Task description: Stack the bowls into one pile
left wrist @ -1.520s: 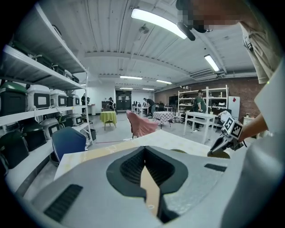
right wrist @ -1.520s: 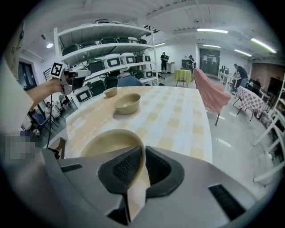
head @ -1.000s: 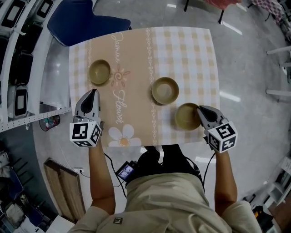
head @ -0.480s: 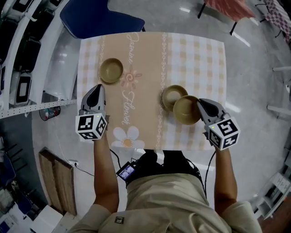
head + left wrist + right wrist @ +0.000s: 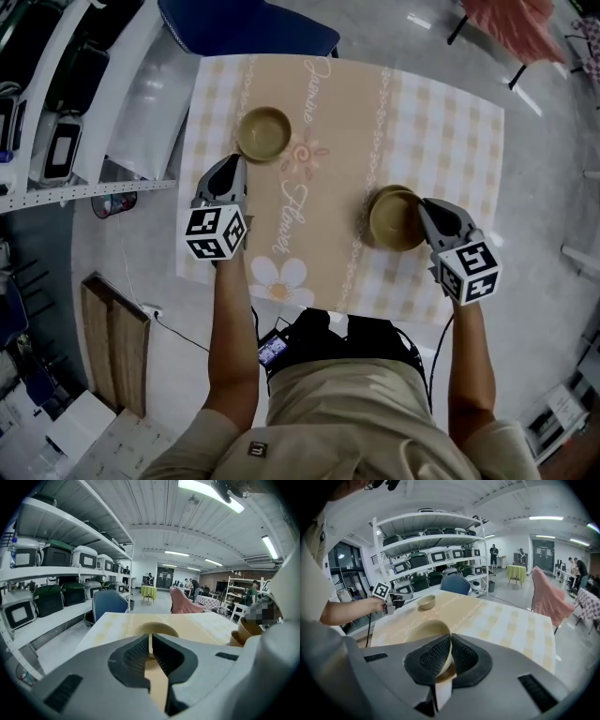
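Three tan bowls are on the table. One bowl (image 5: pixel 263 134) stands alone at the far left, straight ahead of my left gripper (image 5: pixel 233 164), which is shut on nothing just short of it; that lone bowl (image 5: pixel 157 629) fills the gap beyond my left gripper (image 5: pixel 150 644). My right gripper (image 5: pixel 423 208) is shut on the rim of a second bowl (image 5: pixel 398 220), held tilted over the third bowl (image 5: pixel 381 194), whose rim peeks out behind. In the right gripper view, my right gripper (image 5: pixel 450 651) pinches the held bowl's wall (image 5: pixel 426 633).
The table wears a checked cloth (image 5: pixel 450 122) with a beige flowered runner. A blue chair (image 5: pixel 253 23) stands at its far side. Shelves with containers (image 5: pixel 56 94) run along the left. A cable and a small device (image 5: pixel 274 349) hang near the person's waist.
My right gripper has carried its bowl away from the near edge and over the middle bowl. The left gripper has stayed shut by the far-left bowl.
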The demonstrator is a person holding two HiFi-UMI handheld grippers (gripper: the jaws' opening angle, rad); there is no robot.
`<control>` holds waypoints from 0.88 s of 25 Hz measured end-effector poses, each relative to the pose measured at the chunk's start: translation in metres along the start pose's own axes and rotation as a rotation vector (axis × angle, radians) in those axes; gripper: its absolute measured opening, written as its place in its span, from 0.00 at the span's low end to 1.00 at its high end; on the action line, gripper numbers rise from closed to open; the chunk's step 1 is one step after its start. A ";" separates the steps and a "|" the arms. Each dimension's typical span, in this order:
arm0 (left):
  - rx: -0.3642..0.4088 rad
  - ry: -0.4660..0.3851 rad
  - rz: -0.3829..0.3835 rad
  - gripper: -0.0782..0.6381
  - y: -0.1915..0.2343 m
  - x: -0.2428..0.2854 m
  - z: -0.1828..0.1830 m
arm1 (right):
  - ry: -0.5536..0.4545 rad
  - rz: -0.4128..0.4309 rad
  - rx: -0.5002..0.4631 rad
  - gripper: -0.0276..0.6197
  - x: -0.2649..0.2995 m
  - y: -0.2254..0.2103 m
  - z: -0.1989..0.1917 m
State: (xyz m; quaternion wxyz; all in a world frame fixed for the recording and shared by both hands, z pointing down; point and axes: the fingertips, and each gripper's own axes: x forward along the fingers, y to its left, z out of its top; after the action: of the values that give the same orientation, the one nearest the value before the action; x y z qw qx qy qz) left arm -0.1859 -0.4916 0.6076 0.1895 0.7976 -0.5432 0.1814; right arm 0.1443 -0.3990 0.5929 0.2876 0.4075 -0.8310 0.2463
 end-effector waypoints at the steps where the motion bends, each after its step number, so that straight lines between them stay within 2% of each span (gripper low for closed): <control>1: -0.013 0.000 0.002 0.12 0.002 0.003 -0.001 | 0.008 0.004 -0.007 0.06 0.004 0.001 -0.001; 6: -0.084 -0.021 0.036 0.14 0.013 0.016 -0.005 | 0.035 0.017 -0.025 0.06 0.018 0.002 -0.008; 12: -0.115 -0.009 0.088 0.20 0.026 0.031 -0.014 | 0.055 0.016 -0.043 0.06 0.028 -0.002 -0.015; 22: -0.163 -0.005 0.067 0.21 0.028 0.048 -0.018 | 0.045 -0.010 -0.145 0.07 0.038 -0.004 -0.016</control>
State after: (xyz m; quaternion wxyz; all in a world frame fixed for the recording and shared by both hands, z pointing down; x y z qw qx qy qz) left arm -0.1970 -0.5305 0.6497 0.2459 0.7613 -0.5832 0.1408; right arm 0.1331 -0.4113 0.6308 0.3363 0.3842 -0.8379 0.1930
